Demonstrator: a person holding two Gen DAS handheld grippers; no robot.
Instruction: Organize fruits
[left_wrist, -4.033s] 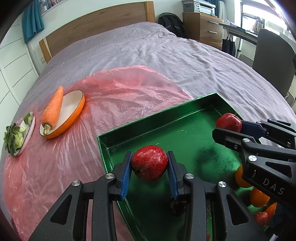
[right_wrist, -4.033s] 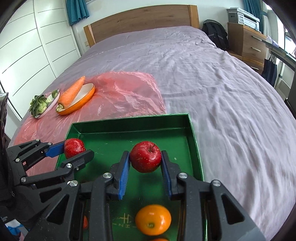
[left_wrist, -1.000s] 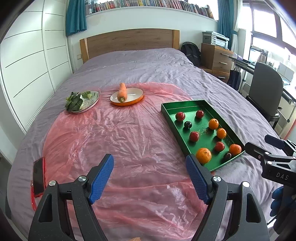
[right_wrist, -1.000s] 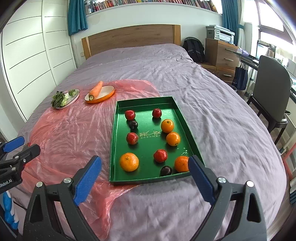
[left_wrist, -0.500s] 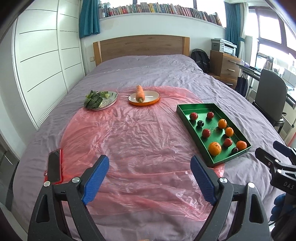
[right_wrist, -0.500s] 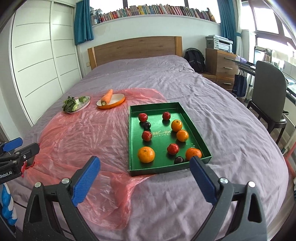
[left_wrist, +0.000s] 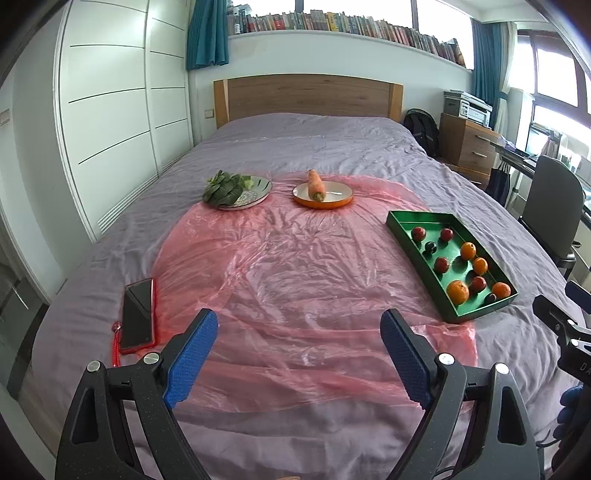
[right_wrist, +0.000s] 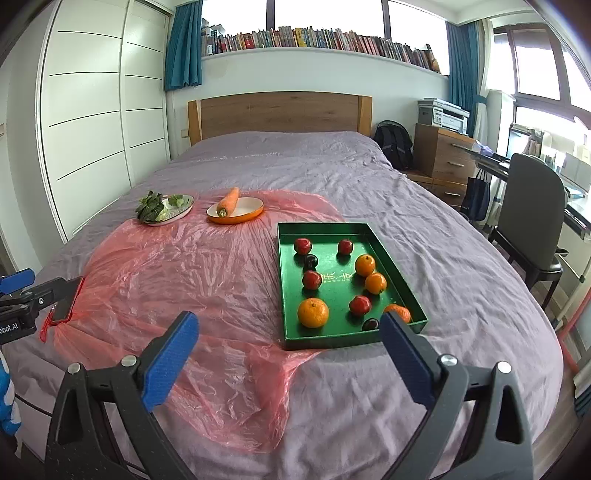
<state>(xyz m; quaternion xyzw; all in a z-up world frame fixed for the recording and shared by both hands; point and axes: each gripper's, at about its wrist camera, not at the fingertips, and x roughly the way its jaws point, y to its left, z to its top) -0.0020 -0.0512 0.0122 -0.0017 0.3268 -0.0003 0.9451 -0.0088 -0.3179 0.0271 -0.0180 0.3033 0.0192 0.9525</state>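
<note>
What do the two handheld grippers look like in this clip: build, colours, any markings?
Both are black plastic frames with silver screws and two fingers carrying textured blue pads: left gripper, right gripper. White lettering shows on each body, only partly readable. Blue glove-like material shows at the frame edges.

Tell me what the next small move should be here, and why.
Probably none beyond lowering both grippers to rest. The left gripper and right gripper stand open and empty, back from the green tray, and every fruit in view, red, orange and dark, already lies inside it. Only the carrot and the greens sit outside, on their own plates.
</note>
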